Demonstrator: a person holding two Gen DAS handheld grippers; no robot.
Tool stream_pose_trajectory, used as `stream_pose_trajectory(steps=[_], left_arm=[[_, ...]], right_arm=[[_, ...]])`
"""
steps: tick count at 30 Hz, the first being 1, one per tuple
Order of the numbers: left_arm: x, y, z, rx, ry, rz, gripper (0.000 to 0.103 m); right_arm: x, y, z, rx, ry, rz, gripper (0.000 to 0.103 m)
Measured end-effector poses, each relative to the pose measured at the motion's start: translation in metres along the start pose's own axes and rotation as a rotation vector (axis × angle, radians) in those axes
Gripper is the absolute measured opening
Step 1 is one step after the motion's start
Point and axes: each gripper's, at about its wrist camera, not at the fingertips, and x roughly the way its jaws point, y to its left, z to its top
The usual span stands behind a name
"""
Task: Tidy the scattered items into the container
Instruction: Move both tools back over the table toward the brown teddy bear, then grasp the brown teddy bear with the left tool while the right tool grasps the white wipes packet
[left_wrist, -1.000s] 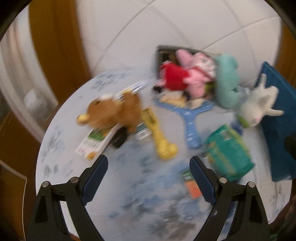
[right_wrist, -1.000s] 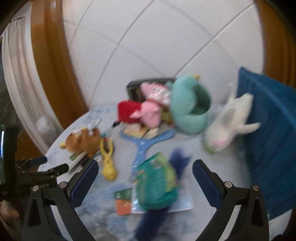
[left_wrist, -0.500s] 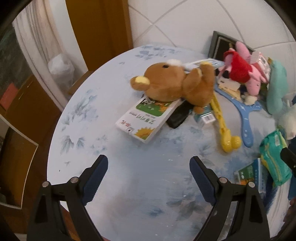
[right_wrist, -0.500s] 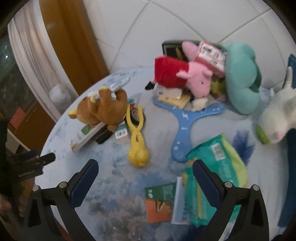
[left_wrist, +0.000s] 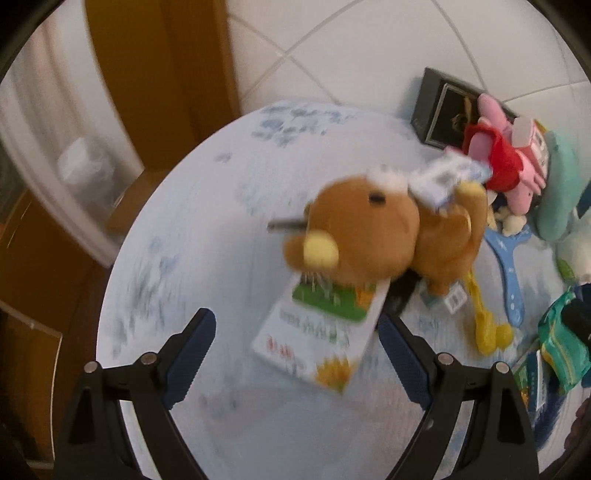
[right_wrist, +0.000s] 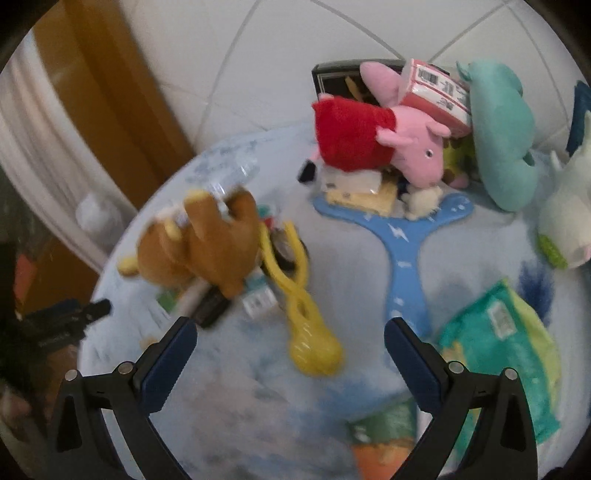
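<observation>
Step in hand: approach, likely to the bear (left_wrist: 373, 240). Left gripper (left_wrist: 295, 354) open, empty, just short of the book (left_wrist: 317, 332) the bear lies on. Right gripper (right_wrist: 290, 356) open, empty, over the yellow toy (right_wrist: 303, 306). Next: close in, straddle the bear. Box (right_wrist: 336, 79) at table's far edge, overfull. Only right view shows green pack (right_wrist: 498, 354) whole.

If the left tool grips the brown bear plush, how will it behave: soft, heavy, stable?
The brown bear plush looks stuffed, so it will probably squash and sag when gripped. It seems light for its bulk. It lies on the white booklet, which may shift when the bear is lifted.
</observation>
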Motion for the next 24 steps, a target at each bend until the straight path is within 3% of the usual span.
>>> stream_pose_trajectory(steps=[6,7,9,13,17,20,21,24], left_arm=[[0.022,-0.005,0.040,0.078,0.002,-0.082,0.091],[0.028,-0.007,0.044,0.079,0.014,-0.097,0.091],[0.038,-0.012,0.050,0.086,0.036,-0.115,0.091],[0.045,-0.020,0.070,0.106,0.017,-0.149,0.091],[0.061,-0.021,0.084,0.137,0.028,-0.125,0.091],[0.070,-0.011,0.082,0.131,0.042,-0.154,0.091],[0.072,-0.007,0.081,0.123,0.046,-0.168,0.091],[0.073,0.006,0.073,0.134,0.040,-0.069,0.091]], right_arm=[[0.000,0.039,0.048,0.051,-0.081,0.008,0.101],[0.004,0.043,0.053,0.049,-0.077,0.006,0.098],[0.013,0.049,0.063,0.046,-0.067,0.004,0.077],[0.039,0.053,0.074,0.065,-0.031,-0.001,0.073],[0.067,0.046,0.080,0.093,0.009,-0.049,0.062],[0.096,0.041,0.083,0.111,0.049,-0.075,0.062],[0.106,0.045,0.083,0.102,0.079,-0.051,0.062],[0.127,0.066,0.075,0.039,0.161,0.032,0.062]])
